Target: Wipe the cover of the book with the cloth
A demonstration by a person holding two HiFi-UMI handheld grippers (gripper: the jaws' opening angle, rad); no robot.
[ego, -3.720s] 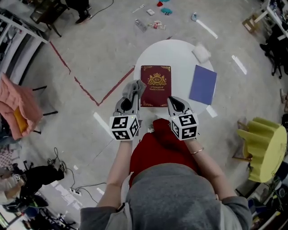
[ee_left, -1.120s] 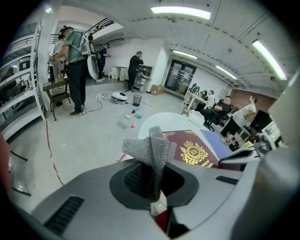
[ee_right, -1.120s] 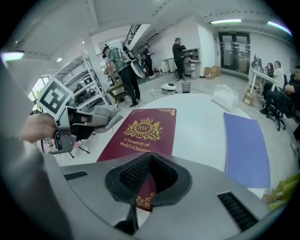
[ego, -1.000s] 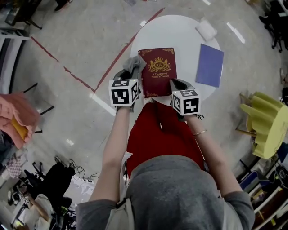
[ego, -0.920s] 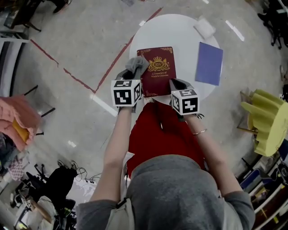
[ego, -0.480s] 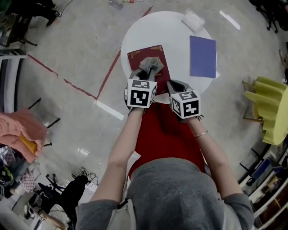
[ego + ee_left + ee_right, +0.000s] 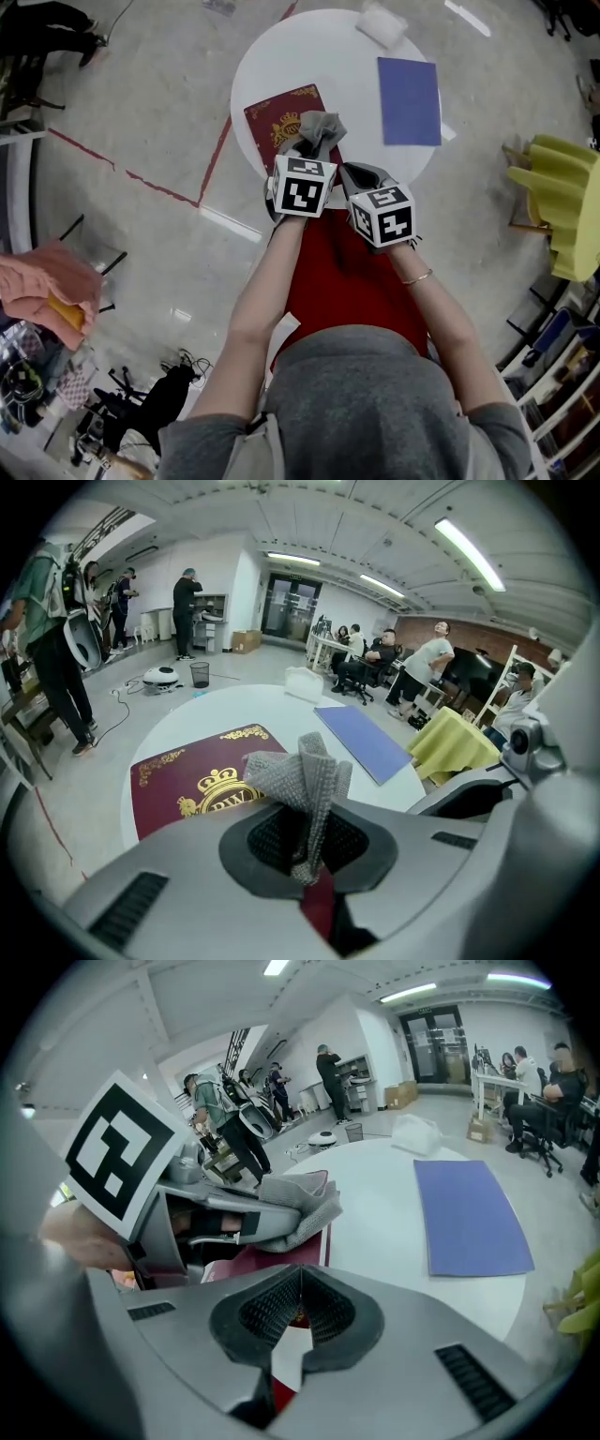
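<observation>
**Grey cloth on the red book, both grippers at the near edge**

Maroon and gold, the book [image 7: 273, 120] lies flat on the round white table [image 7: 319, 52], on the side nearest the person and towards their left. Its cover faces up, with a crown emblem and gilt corner ornaments that show clearly in the left gripper view.

The left gripper [image 7: 309, 152] is clamped on a grey mesh cloth [image 7: 302, 782]. The fabric is pinched between the dark ribbed pads and bunches up beyond them in a loose, crumpled fold. From the head view the cloth sits over the right half of the cover, at the book's near end. Whether it is pressed onto the cover or held just above it I cannot tell.

The right gripper [image 7: 298, 1309] has its jaws drawn together with nothing between them. It hangs just beside the left one, by the book's near right corner, and a strip of red cover shows beneath its tips. The two marker cubes are close side by side.

Farther along the table, well apart from the book, a blue-violet sheet [image 7: 409, 87] lies flat. A small white packet [image 7: 382, 22] sits near the far rim.

Away from the table, something draped in yellow [image 7: 565, 202] stands on the person's right, and red tape lines [image 7: 141, 173] run across the grey floor. Several people stand or sit in the background of the gripper views.
</observation>
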